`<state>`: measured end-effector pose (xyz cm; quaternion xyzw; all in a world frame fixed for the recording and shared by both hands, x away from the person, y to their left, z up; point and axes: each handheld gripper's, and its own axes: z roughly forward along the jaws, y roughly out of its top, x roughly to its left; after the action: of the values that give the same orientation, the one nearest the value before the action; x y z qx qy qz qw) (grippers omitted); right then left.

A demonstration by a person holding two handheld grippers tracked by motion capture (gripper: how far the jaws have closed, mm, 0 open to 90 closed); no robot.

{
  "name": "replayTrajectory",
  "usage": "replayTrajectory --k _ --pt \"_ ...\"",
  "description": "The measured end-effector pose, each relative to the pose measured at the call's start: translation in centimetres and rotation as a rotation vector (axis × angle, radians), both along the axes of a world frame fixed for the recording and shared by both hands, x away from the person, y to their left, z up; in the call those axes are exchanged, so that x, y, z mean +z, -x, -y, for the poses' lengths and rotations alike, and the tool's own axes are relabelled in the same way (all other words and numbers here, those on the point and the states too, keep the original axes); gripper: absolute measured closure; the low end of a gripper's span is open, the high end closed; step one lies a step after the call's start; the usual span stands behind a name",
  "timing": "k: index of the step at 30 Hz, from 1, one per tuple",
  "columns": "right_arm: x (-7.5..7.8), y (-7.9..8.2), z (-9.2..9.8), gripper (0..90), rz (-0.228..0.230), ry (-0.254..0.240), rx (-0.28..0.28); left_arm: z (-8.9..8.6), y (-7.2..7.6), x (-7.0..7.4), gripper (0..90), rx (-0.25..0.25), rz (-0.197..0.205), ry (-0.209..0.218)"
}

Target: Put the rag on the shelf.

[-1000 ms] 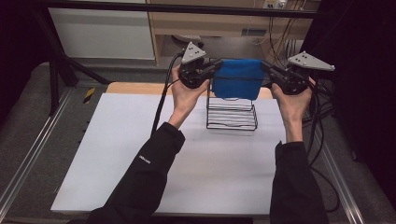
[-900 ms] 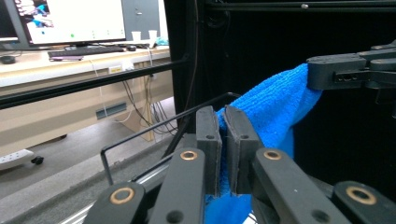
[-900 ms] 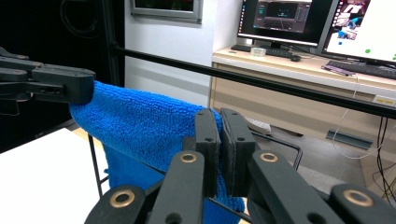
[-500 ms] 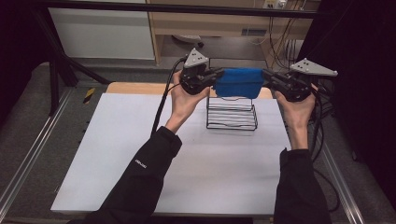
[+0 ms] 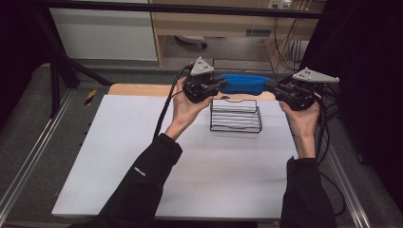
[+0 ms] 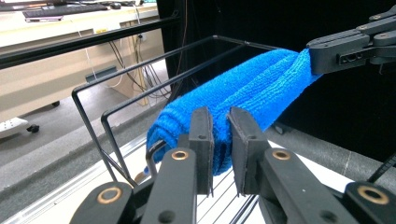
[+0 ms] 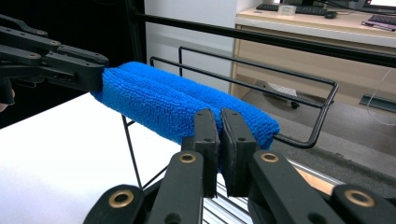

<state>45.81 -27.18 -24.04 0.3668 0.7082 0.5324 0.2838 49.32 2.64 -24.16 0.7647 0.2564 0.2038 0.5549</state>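
Above the wire rack (image 5: pixel 236 115), a blue cloth (image 5: pixel 244 83) hangs in the air like a little bridge. It is bunched into a long roll, and its long way runs straight from one hand to the other, side to side across the table (image 5: pixel 119 156).

The left gripper (image 5: pixel 219 84) has one end. Its jaws have just been opening a bit, and in the left gripper view a small gap shows beside the cloth (image 6: pixel 233 107), so that hold looks loose. The right gripper (image 5: pixel 270 87) pinches the other end tight, its jaws nearly closed on the cloth (image 7: pixel 187 105).

The rack sits right under the cloth, a bit nearer the person. Both hands are about as near to it. I think the cloth must come down level onto the rack's top bars.
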Motion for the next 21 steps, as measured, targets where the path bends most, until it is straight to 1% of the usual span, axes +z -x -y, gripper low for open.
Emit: replayTrajectory --k 2,6,8,11,14,15,17,21 --pt "-0.2 0.0 0.0 85.8 -0.001 0.002 0.000 -0.2 0.1 0.2 77.4 -0.004 -0.007 0.001" --pt "-0.4 -0.1 -0.1 85.8 0.002 0.007 0.003 -0.8 0.3 1.4 73.3 -0.011 -0.001 0.031" --pt "-0.4 -0.1 -0.1 85.8 0.005 0.007 0.007 -0.8 0.3 2.2 73.3 -0.003 0.005 0.042" --pt "-0.5 -0.1 -0.2 85.8 0.007 0.014 0.006 -0.9 0.3 3.1 73.8 -0.004 0.012 0.080" --pt "-0.7 -0.1 -0.2 85.8 0.003 0.022 0.008 -0.9 0.3 3.5 75.3 -0.001 0.008 0.106" --pt "-0.7 -0.1 -0.2 85.7 0.004 0.021 0.010 -0.9 0.2 3.5 76.6 0.002 -0.002 0.108" --pt "-0.8 -0.1 -0.2 85.6 0.006 0.025 0.011 -0.8 -0.1 3.3 79.5 0.002 -0.035 0.098" --pt "-0.9 -0.1 -0.2 85.5 0.008 0.028 0.014 -0.2 -0.7 2.3 86.5 -0.005 -0.084 0.038"
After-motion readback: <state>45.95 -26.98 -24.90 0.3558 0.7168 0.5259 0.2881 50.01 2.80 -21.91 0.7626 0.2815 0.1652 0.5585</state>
